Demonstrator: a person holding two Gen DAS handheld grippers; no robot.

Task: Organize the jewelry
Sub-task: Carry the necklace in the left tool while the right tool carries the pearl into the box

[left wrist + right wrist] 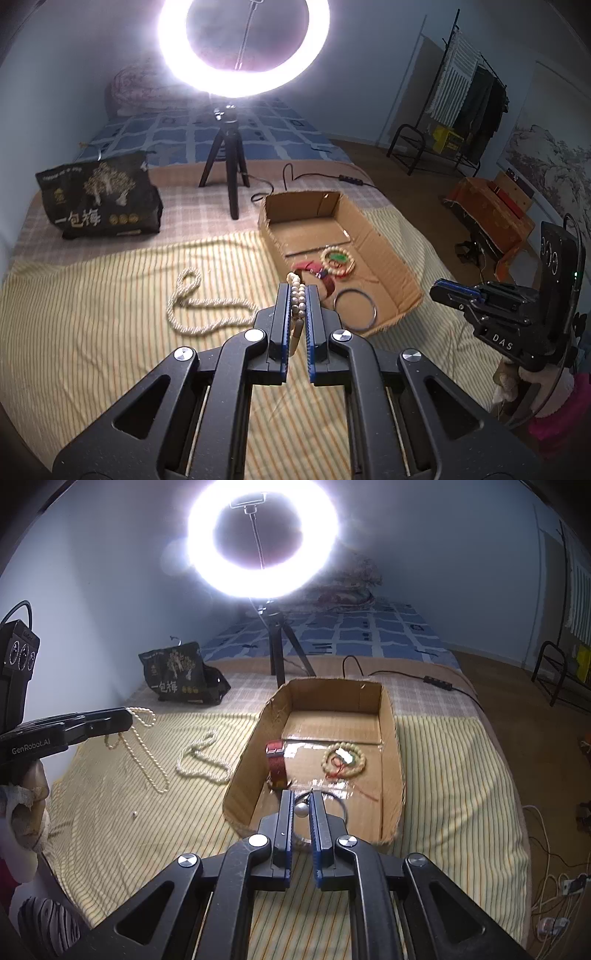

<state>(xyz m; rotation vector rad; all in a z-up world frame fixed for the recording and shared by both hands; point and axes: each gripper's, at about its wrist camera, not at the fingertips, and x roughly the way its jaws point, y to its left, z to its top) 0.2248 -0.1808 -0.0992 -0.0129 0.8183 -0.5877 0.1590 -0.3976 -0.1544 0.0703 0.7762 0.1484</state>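
Two tools loaded: left tool (pixel 299 295) pinches a pearl strand (pixel 142 734) lifted off the bed (pixel 92 314); right tool (pixel 303 805) pinches a single pearl (pixel 301 809), near the cardboard box (pixel 391 738), likely for drop-in.

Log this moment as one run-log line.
left gripper: shut on pearl necklace | right gripper: shut on pearl bead | cardboard box: bracelet, red strap

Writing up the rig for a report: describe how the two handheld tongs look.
Both the left tongs and right tongs are matte black linkages with silver pivot bolts and blue ribbed pads. One body reads "GenRobot.AI", the other "DAS"; each carries a black cable.
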